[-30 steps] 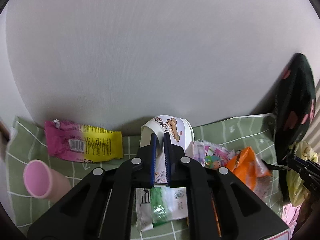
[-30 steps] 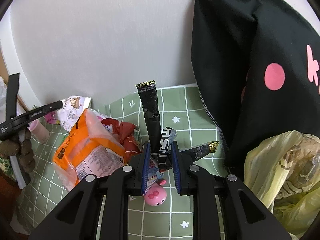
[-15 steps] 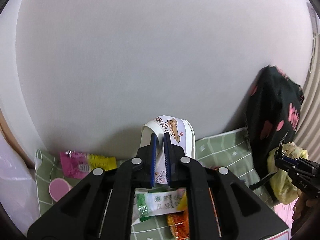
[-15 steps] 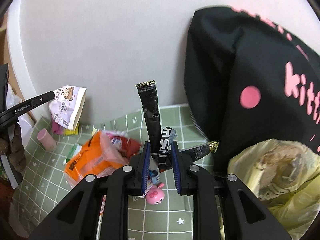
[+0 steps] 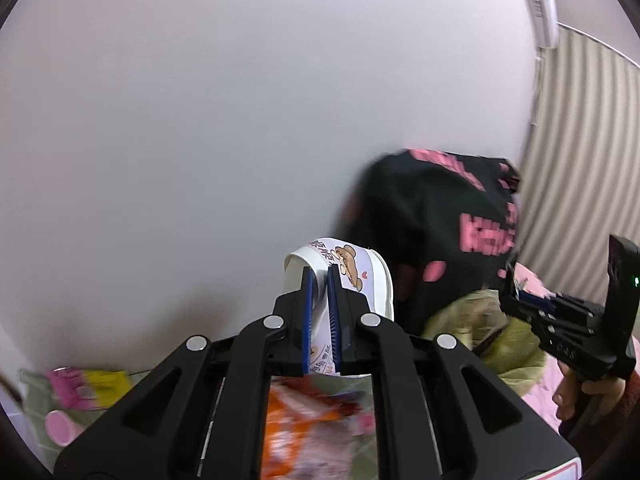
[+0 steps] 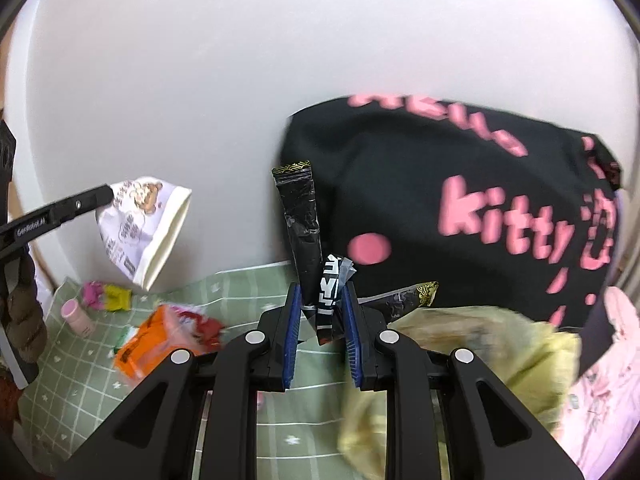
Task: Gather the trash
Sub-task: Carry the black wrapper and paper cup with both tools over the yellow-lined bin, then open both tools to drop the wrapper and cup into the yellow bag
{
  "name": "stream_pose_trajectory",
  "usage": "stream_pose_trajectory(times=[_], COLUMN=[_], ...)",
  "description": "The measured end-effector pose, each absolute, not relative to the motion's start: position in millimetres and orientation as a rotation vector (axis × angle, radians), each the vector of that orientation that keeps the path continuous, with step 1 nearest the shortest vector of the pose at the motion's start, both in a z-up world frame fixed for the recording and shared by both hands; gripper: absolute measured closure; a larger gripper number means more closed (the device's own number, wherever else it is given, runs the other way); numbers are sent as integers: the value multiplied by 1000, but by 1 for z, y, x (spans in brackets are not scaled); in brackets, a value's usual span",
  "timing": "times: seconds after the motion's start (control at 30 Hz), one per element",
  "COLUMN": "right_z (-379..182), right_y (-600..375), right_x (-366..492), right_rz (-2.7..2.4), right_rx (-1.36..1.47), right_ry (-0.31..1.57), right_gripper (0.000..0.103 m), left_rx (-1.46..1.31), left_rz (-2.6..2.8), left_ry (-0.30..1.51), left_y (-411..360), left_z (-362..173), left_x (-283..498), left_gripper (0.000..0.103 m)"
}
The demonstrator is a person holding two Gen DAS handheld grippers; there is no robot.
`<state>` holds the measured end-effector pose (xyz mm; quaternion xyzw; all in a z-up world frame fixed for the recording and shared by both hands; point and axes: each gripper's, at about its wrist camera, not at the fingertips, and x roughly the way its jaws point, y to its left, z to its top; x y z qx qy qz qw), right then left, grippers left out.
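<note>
My left gripper (image 5: pixel 320 280) is shut on a white paper cup with a bear print (image 5: pixel 360 268) and holds it in the air; the cup also shows at the left of the right wrist view (image 6: pixel 148 220). My right gripper (image 6: pixel 320 300) is shut on black snack wrappers (image 6: pixel 302 220) that stick up between its fingers. A yellow plastic bag (image 6: pixel 480 344) lies to the right below a black "Hello Kitty" bag (image 6: pixel 480 208). An orange wrapper (image 6: pixel 152 340) and other wrappers lie on the green checked cloth (image 6: pixel 80 380).
A pink cup (image 6: pixel 76 316) and a pink-yellow wrapper (image 6: pixel 106 296) lie at the cloth's far left near the white wall. The right gripper's body shows at the right of the left wrist view (image 5: pixel 568 320). A pink fabric (image 6: pixel 608 360) lies at right.
Both grippers have risen and swung to the right with their loads. The table litter sits lower and farther in view; the black bag and yellow bag come closer to centre.
</note>
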<state>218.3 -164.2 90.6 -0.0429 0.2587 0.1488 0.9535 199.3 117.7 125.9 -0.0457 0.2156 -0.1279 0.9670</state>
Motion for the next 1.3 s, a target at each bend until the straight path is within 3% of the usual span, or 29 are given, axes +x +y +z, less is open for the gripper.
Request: stream_pose_trajectory(times=[0.33,0.6,1.03,1.3], right_z=[131,123,9,2], right_y=[-286,-348,-328,-340], right_x=[198,193,249,246], right_rz=[45,1,174,161], right_rx=[-49,43,110,112], right_ry=[456,479,794,806], right_gripper=[83,83,83,83], left_rx=[6,92,98,98], left_rz=[-592,-744,-693,-698], left_ry=[495,631,820,845], left_y=[-25,-124,-145,-160], left_z=[118,79,14,4], left_x=[217,237,278,289], left_gripper=[96,96,98,98])
